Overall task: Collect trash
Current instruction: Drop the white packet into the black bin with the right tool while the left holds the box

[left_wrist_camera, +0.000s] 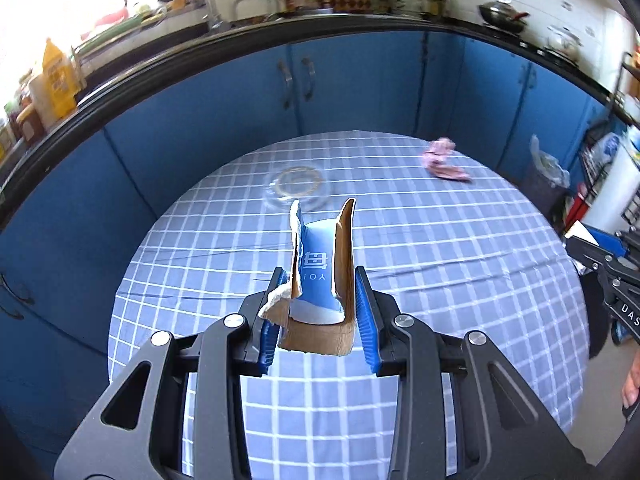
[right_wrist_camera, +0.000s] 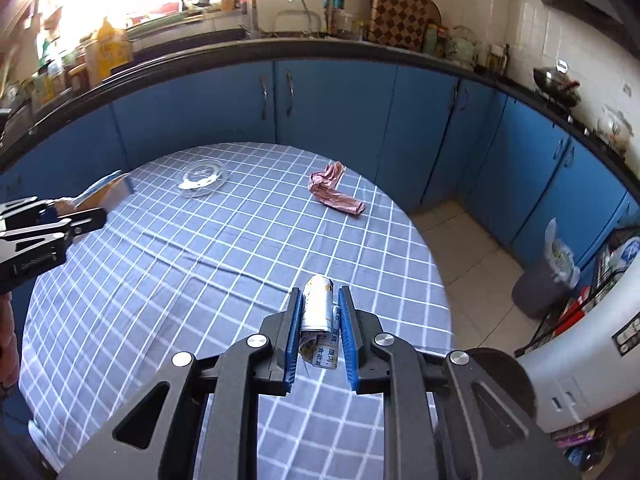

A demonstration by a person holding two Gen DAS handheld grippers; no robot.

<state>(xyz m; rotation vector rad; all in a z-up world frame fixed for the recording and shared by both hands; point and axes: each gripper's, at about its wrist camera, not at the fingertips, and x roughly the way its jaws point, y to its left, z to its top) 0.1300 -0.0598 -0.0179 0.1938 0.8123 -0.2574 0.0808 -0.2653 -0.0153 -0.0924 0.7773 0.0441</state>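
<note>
Left gripper (left_wrist_camera: 322, 276) pinching torn carton (left_wrist_camera: 320, 264), right gripper (right_wrist_camera: 319, 300) clamping crumpled wrapper (right_wrist_camera: 318, 312), above mid-table (right_wrist_camera: 200, 260)

1. The right gripper (right_wrist_camera: 319, 294) is clamped on a crumpled printed wrapper (right_wrist_camera: 318, 312), pressed between its blue pads (right_wrist_camera: 293, 336).
2. Beneath it spreads a round table with a grey checked cloth (right_wrist_camera: 200, 264).
3. Ahead, slightly right, lies a crumpled pink wrapper (right_wrist_camera: 335, 192); ahead-left, a clear plastic lid (right_wrist_camera: 202, 174).
4. Far left, the left gripper (right_wrist_camera: 86, 210) grips torn blue-and-brown cardboard (right_wrist_camera: 106, 191).
5. To the right, on the floor, stands a lined grey bin (right_wrist_camera: 546, 280).
</note>
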